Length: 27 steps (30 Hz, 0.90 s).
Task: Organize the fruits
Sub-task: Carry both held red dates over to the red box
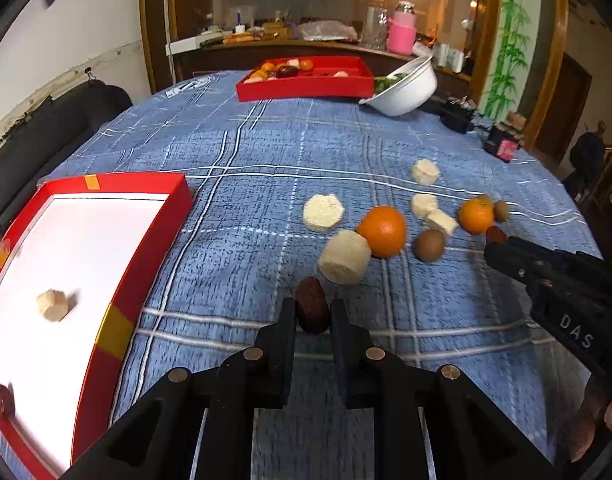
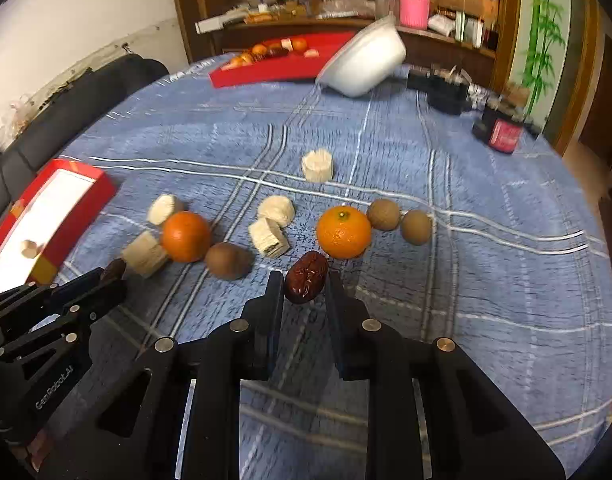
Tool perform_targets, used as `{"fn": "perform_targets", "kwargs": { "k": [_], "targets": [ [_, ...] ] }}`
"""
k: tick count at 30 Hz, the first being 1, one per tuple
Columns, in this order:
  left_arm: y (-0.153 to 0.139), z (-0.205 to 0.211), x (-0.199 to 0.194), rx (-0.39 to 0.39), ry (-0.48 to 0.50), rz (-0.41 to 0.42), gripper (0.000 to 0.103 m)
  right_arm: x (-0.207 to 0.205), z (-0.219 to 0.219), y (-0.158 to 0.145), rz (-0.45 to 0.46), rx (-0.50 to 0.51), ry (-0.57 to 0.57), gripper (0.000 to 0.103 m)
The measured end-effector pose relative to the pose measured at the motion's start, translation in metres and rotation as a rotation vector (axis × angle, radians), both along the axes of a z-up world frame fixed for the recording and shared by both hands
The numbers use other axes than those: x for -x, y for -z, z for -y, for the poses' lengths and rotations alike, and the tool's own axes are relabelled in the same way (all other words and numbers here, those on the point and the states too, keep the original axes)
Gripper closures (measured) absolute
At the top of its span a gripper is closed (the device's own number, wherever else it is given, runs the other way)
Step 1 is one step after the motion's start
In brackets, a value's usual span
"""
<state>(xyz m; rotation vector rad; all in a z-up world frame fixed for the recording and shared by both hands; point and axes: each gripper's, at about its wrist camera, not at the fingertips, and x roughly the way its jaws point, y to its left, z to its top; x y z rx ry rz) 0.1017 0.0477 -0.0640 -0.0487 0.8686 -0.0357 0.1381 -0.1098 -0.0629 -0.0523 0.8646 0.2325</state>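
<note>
My left gripper [image 1: 313,312] is shut on a dark red date [image 1: 311,308], held above the blue checked cloth; it also shows in the right wrist view [image 2: 106,276]. My right gripper [image 2: 304,284] is shut on a second wrinkled date [image 2: 306,282]; it also shows in the left wrist view [image 1: 495,240]. Two oranges [image 2: 186,236] [image 2: 343,232], three kiwis [image 2: 226,260] [image 2: 383,214] [image 2: 415,227] and several pale cut chunks [image 2: 268,236] lie loose on the cloth. A red tray with a white floor [image 1: 154,240] at the left holds one pale chunk [image 1: 52,305] and a date [image 1: 4,400].
A second red tray [image 1: 306,88] with fruit stands at the far side of the table, a tilted white bowl [image 1: 405,88] beside it. Black boxes [image 2: 499,132] sit at the far right edge. A dark sofa [image 1: 46,128] lies left of the table.
</note>
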Motion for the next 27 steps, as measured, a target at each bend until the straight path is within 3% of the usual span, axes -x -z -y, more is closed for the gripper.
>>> {"fn": "perform_targets", "kwargs": {
  "k": [13, 27],
  "targets": [
    [-0.012, 0.007, 0.039, -0.005, -0.01, 0.046, 0.086, 0.074, 0.004, -0.022, 0.07, -0.045, -0.015, 0.084],
    [-0.013, 0.013, 0.057, -0.063, -0.063, 0.063, 0.087, 0.093, 0.002, -0.013, 0.091, -0.114, -0.045, 0.084]
  ]
}}
